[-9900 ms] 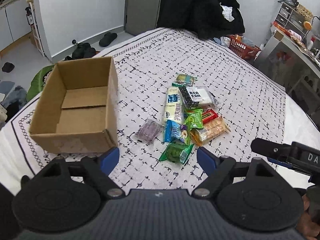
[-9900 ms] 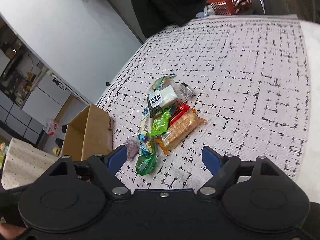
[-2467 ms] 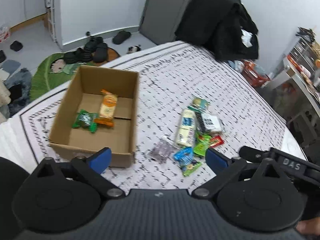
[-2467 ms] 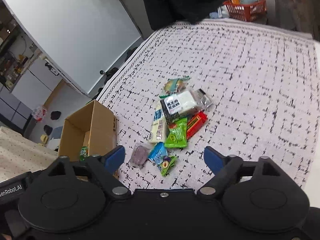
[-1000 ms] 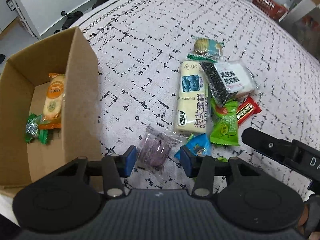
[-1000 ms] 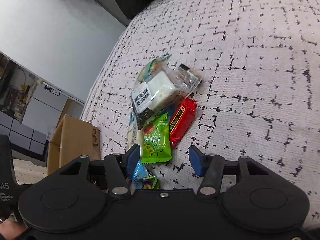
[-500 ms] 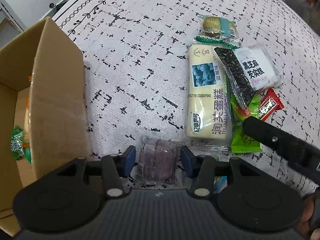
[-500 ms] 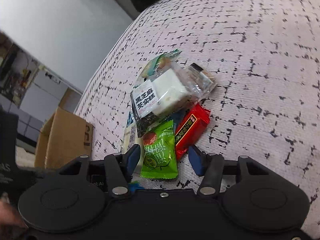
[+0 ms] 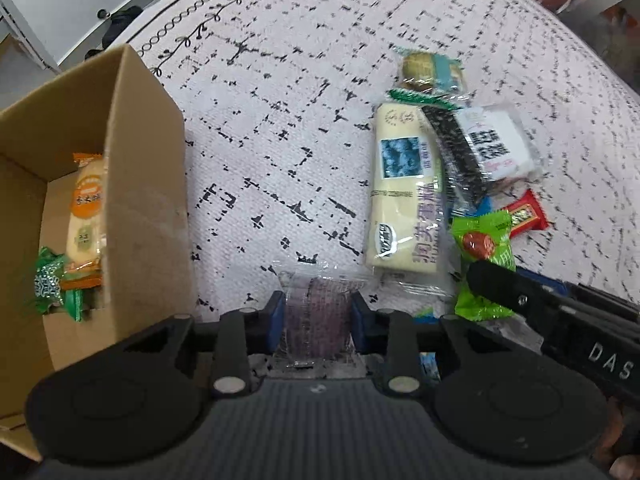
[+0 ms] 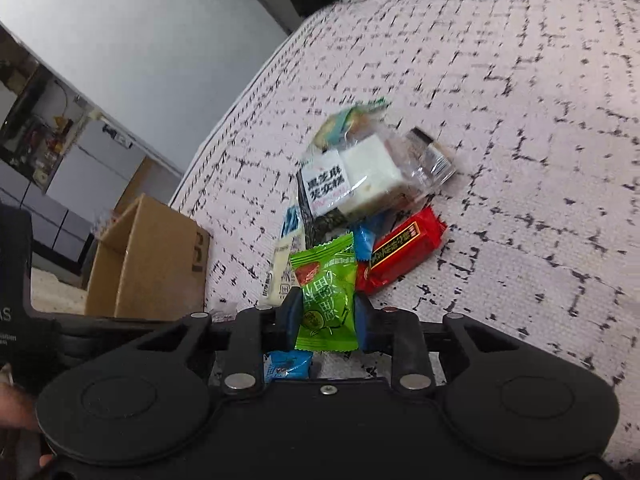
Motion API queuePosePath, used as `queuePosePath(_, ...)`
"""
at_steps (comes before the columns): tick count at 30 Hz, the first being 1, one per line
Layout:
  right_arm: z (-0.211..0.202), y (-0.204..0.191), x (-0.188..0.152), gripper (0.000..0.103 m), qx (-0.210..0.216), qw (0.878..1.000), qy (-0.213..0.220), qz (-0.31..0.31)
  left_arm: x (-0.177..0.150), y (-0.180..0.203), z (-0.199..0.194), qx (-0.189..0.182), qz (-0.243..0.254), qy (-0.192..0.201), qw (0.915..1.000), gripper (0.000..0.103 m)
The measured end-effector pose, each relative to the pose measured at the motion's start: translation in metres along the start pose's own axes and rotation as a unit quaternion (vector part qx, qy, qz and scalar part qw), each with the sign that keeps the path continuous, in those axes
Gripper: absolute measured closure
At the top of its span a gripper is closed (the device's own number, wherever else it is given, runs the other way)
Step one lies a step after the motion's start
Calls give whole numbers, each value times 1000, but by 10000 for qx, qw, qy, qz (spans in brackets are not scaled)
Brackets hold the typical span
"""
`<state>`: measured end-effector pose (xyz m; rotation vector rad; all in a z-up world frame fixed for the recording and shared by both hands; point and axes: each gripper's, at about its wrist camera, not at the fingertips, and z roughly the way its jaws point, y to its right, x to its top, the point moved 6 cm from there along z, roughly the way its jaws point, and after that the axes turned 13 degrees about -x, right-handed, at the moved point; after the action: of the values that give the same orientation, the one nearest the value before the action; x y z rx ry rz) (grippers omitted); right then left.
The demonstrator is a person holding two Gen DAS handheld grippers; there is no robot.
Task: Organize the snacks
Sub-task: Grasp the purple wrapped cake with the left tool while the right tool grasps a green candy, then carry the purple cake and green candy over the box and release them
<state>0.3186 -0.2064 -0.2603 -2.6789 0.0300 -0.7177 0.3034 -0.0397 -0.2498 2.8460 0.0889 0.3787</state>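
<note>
My left gripper (image 9: pixel 316 316), jaws just closed, pinches the purple snack packet (image 9: pixel 316 312) just right of the cardboard box (image 9: pixel 148 208). My right gripper (image 10: pixel 326 316), jaws likewise just closed, clamps the green snack packet (image 10: pixel 326 292) farther right of the box (image 10: pixel 152 260), at the near edge of the snack pile. Inside the box lie an orange packet (image 9: pixel 86 216) and a green sweet (image 9: pixel 50 286).

One cardboard box (image 9: pixel 148 200), two packets inside, seven snack packets (image 9: pixel 406 200) on the cloth
</note>
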Motion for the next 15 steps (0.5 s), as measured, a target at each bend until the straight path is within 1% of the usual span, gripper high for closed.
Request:
queuePosePath(2, -7, 0, 1, 76, -9, 9999, 81, 89, -1, 1, -8, -54, 64, 47, 10000, 71)
queuePosePath(9, -32, -12, 0, 76, -174, 9991, 378, -11, -4, 7, -37, -298, 45, 222, 9993, 71)
queuePosePath(15, -50, -29, -4, 76, -170, 9983, 561, -14, -5, 10, -65, -460, 120, 537, 9974, 71)
